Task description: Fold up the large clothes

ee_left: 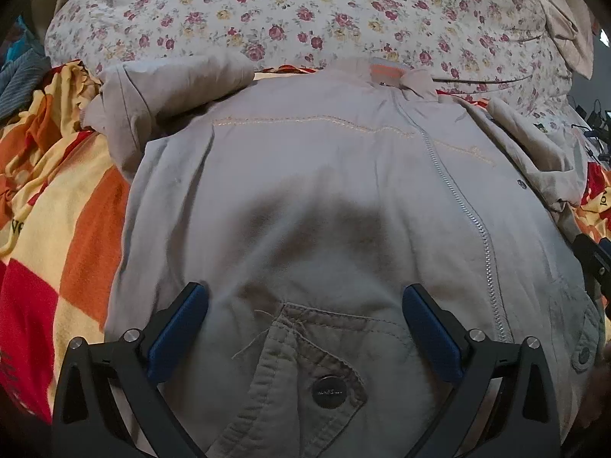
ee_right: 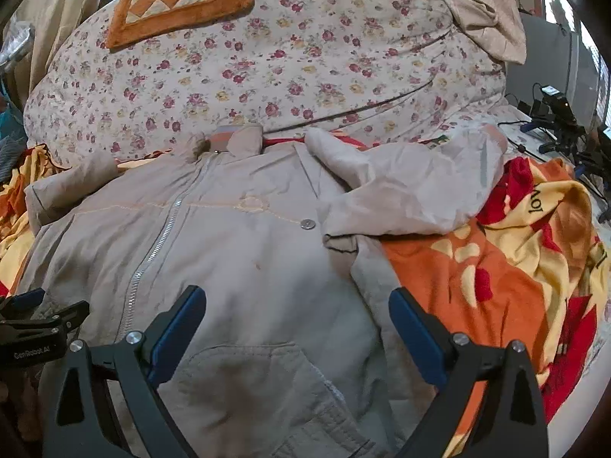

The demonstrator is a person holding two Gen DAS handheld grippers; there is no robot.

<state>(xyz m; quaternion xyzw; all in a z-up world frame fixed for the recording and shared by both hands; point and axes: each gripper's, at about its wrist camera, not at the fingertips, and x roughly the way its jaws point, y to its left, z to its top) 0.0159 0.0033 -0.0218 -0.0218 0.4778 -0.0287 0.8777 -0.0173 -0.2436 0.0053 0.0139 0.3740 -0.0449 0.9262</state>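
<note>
Both tongs tilt down over the bed. Left tongs [ee_left: 305, 305] gape wide, gripping nothing, hovering above the beige jacket [ee_left: 324, 191] at its buttoned pocket flap [ee_left: 305, 362], lower centre. Right tongs [ee_right: 298, 313] also wide apart and empty, over the jacket's lower hem. Jacket lies flat, zipper up, on the orange blanket [ee_right: 496, 286]; floral quilt [ee_right: 267, 68] bounds the top, blanket room right, crumpled sleeve [ee_right: 412, 187] upper right.
</note>
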